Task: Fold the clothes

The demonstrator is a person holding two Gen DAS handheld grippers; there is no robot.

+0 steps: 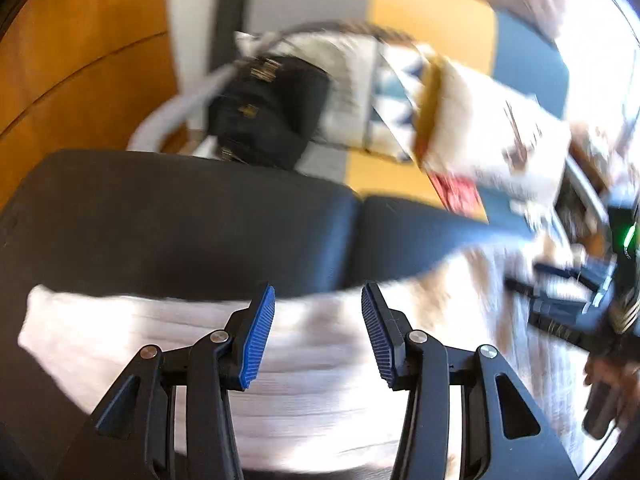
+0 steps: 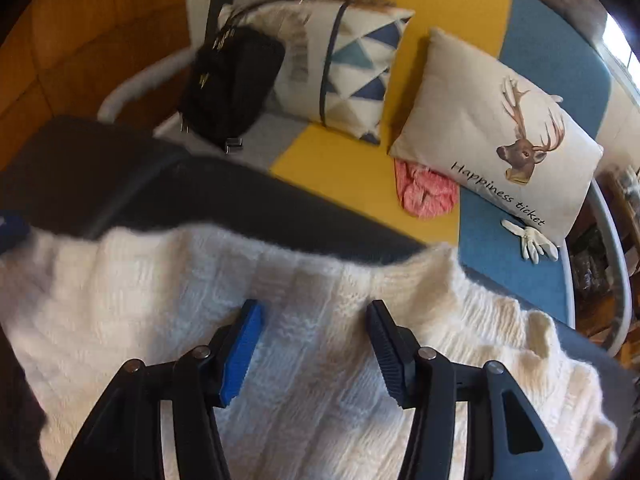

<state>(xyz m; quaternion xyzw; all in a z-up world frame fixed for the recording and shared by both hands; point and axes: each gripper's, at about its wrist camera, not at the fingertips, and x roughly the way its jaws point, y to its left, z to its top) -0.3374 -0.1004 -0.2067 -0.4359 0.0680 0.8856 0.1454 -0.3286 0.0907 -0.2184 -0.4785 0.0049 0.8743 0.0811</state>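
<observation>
A white knitted sweater [image 2: 312,360] lies spread on a black padded surface [image 2: 120,176]. In the left wrist view the sweater [image 1: 312,380] is blurred and fills the space under my fingers. My left gripper [image 1: 318,332] is open and empty just above the sweater's far edge. My right gripper [image 2: 316,344] is open and empty over the middle of the sweater, near its collar edge. The right gripper [image 1: 576,300] also shows at the right edge of the left wrist view.
Behind the black surface is a yellow, blue and grey sofa [image 2: 344,168] with a triangle-pattern cushion [image 2: 352,68], a deer cushion [image 2: 496,136], a black bag [image 2: 228,80], a pink cloth [image 2: 424,192] and a white glove [image 2: 532,240]. A wooden wall [image 2: 80,40] stands at the left.
</observation>
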